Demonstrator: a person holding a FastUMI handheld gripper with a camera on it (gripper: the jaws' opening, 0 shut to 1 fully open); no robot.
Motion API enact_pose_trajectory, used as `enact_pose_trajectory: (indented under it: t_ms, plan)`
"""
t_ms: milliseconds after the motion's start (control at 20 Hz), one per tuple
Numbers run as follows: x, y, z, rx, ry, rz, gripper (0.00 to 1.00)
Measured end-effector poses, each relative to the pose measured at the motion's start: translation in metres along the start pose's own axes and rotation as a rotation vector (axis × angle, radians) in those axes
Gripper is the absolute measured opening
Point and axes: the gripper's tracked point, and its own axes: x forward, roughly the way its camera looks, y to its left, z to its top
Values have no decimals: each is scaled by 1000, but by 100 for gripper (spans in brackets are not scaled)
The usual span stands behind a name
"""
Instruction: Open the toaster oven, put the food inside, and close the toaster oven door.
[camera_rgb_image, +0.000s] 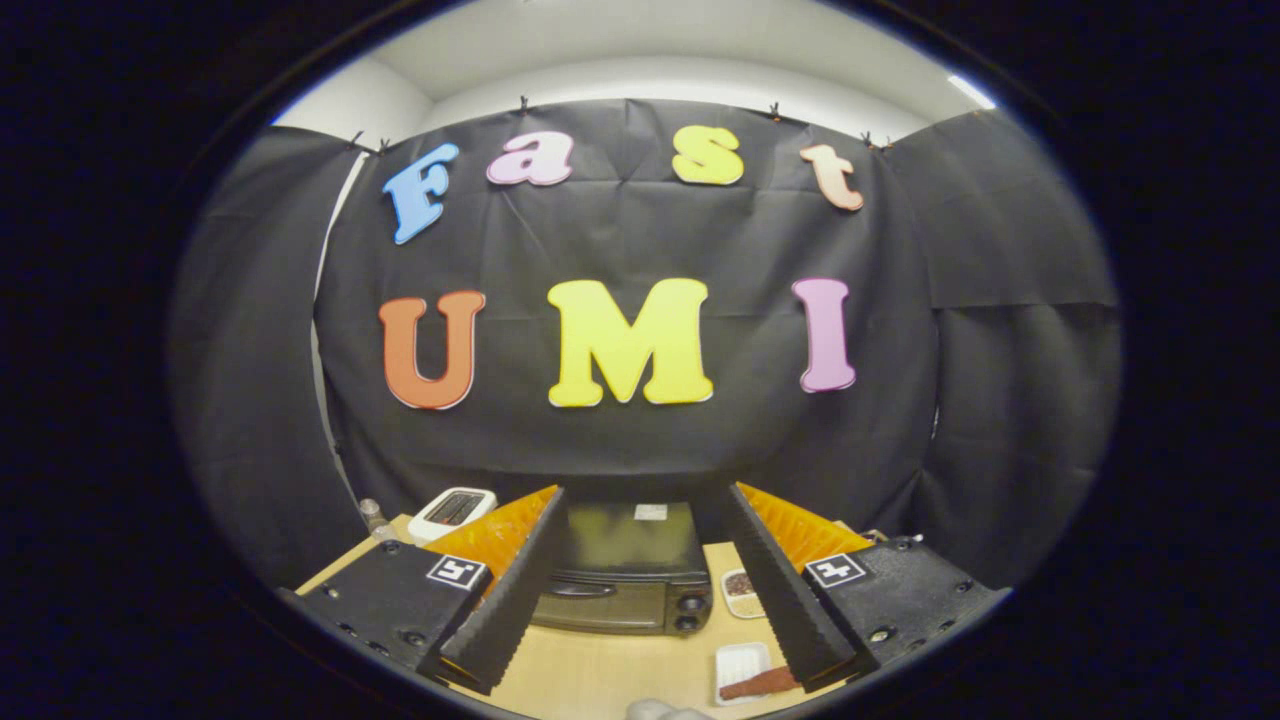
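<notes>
Nothing done yet, by my read. My claw (640, 590) is spread wide, holding nothing. The toaster oven (625, 570) sits between the fingers at the worktop's (600, 675) far edge — door shut. The food (760, 684) waits on a white tray (738, 662) nearer me — opening, loading and closing all remain.

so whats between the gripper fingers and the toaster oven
Nothing: in the gripper view, bare wooden table separates the open gripper from the closed toaster oven.

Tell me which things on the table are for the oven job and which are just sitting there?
For the job: toaster oven, door closed; food on the white tray; the gripper, fingers open, holding nothing.

Just sitting there: white toaster; small dish beside the oven; bottle.
</notes>
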Motion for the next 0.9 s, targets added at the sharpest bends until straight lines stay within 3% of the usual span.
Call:
enact_pose_trajectory:
  t_ms: [500, 700, 900]
  plan:
    - [109, 75, -130, -28, 152, -26, 100]
    - [120, 75, -162, -48, 227, -56, 100]
    - [120, 75, -162, -43, 220, -50, 100]
